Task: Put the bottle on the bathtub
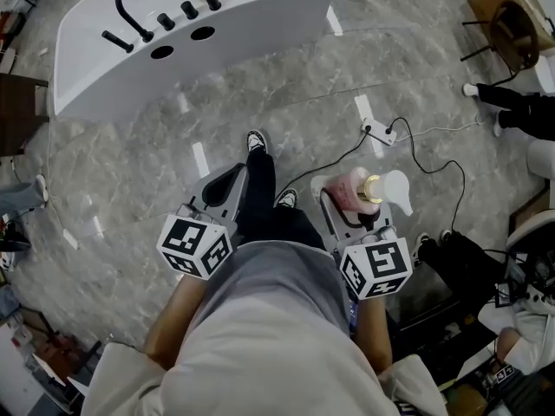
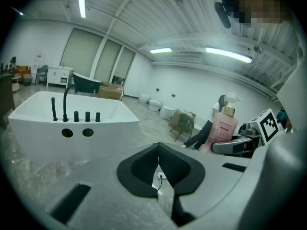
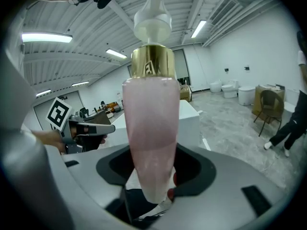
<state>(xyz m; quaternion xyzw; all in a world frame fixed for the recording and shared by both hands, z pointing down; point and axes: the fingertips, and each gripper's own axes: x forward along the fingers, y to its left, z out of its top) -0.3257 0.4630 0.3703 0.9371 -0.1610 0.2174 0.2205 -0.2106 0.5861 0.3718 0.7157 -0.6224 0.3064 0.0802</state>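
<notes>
the right gripper (image 3: 153, 176) is clamped on the bottle (image 3: 151, 128): its two dark pads press the lower part of the pink body from either side. the bottle stands upright between them, with the gold collar (image 3: 152, 63) and the white pump (image 3: 152, 18) on top. in the head view the bottle (image 1: 354, 191) shows at the tip of the right gripper (image 1: 340, 202), held in the air above the grey floor (image 1: 286, 94), right of the person's legs.

the left gripper (image 2: 159, 164) is closed on nothing, its pads meeting at the tips. in the head view it (image 1: 224, 185) is held left of the legs, level with the other.

the bathtub (image 1: 217, 24) stands on the floor ahead and to the left, well apart from both grippers. a black tap (image 1: 130, 7) and a row of black knobs (image 1: 189, 9) stand on its near end, which is otherwise bare. from the left gripper view the bathtub (image 2: 29, 123) lies ahead on the left, with the bottle (image 2: 223, 128) off to the right.

a power strip (image 1: 380, 132) lies on the floor beyond the bottle.
</notes>
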